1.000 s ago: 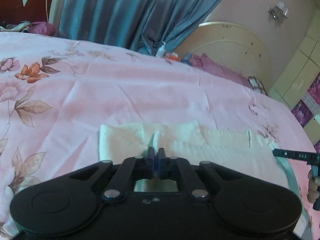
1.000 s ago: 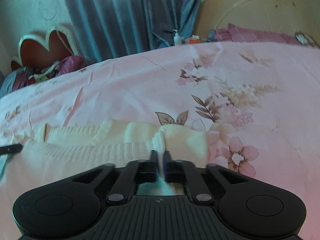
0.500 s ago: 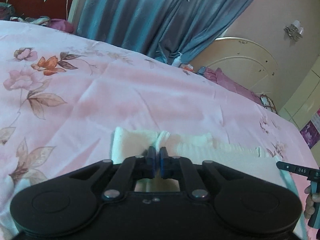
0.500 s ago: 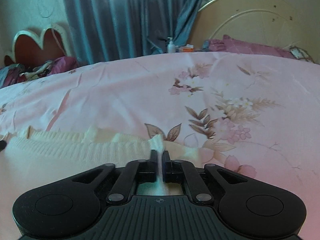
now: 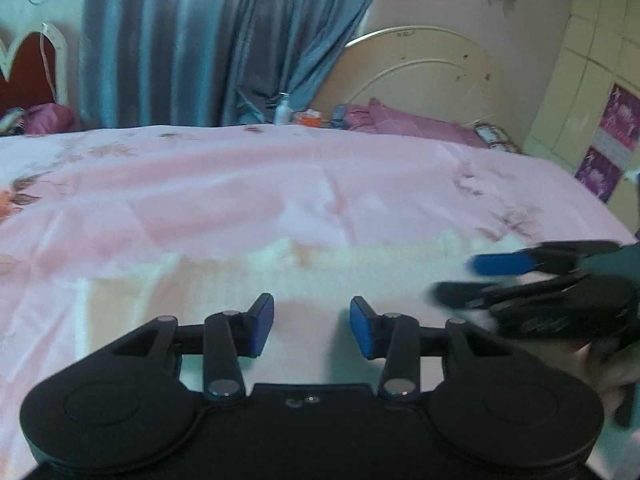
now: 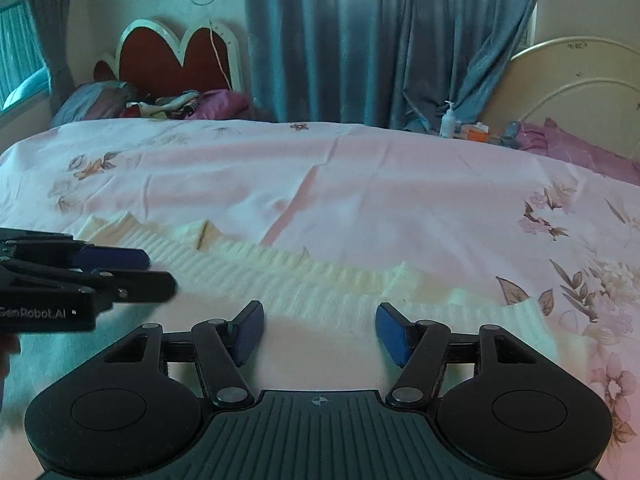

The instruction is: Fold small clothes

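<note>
A cream ribbed knit garment (image 6: 280, 276) lies flat on the pink floral bedsheet (image 6: 360, 184); it also shows in the left wrist view (image 5: 320, 272). My left gripper (image 5: 312, 330) is open and empty, just above the garment's near part. My right gripper (image 6: 320, 332) is open and empty over the garment's near edge. The right gripper shows in the left wrist view at the right (image 5: 472, 276), and the left gripper shows in the right wrist view at the left (image 6: 156, 270). Both hover close together over the cloth.
The bed runs far ahead, with a red heart-shaped headboard (image 6: 176, 60) and piled clothes (image 6: 168, 104) at the back left. Blue curtains (image 6: 360, 40), a lotion bottle (image 6: 448, 120) and a cream headboard (image 6: 580, 92) stand behind. A cabinet (image 5: 592, 80) is at the right.
Both grippers were shut on folds of the garment and have let go and opened. The garment now lies flat, and the two grippers have come closer together.
</note>
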{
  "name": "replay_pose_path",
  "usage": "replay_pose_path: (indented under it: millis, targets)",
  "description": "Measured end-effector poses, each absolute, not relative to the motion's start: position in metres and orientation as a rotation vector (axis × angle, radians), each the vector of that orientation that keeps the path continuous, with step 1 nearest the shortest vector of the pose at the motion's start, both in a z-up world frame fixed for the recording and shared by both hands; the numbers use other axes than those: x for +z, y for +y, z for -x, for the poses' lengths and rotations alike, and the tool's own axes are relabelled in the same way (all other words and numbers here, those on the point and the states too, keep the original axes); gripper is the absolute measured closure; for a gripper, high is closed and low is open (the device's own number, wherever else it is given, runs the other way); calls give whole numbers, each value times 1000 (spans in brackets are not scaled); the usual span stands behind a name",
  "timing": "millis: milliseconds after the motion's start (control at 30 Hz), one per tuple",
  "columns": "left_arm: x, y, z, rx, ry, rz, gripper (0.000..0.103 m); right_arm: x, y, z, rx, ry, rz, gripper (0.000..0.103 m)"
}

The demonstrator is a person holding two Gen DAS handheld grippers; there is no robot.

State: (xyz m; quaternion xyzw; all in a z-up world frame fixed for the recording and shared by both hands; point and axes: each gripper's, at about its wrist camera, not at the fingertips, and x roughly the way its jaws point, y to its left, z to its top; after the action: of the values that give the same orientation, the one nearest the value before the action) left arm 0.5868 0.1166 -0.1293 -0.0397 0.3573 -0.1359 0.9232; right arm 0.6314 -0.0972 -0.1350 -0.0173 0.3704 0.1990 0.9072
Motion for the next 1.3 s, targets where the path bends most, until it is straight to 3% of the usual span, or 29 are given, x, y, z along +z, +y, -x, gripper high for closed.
replay_pose_path:
  millis: [233,433,500,600,700,900,1300]
  targets:
    - [-135,163,-594,-220,728,107,64,-148,-192,-643,139,806,-66,40]
    - [-126,144,-590,-190,728,46,61,-137,-190,-639,123,791,-39,41]
    - [-119,136,-585,-198,711,28,54,-129,-185,-624,163,755,-51,41]
    - [-107,116,-570,-214,666,17,39,-120,-157,-606,284,746,-17,61]
    - [-104,95,-562,-243,668,8,40,-124,-132,-597,380,767,-12,68]
    - [-119,70,-553,-259,716,-7,42,-132,-109,-585,417,772,20,68]
    - [-129,105,-532,-176,722,-21,42,-139,-190,-584,169,822,7,68]
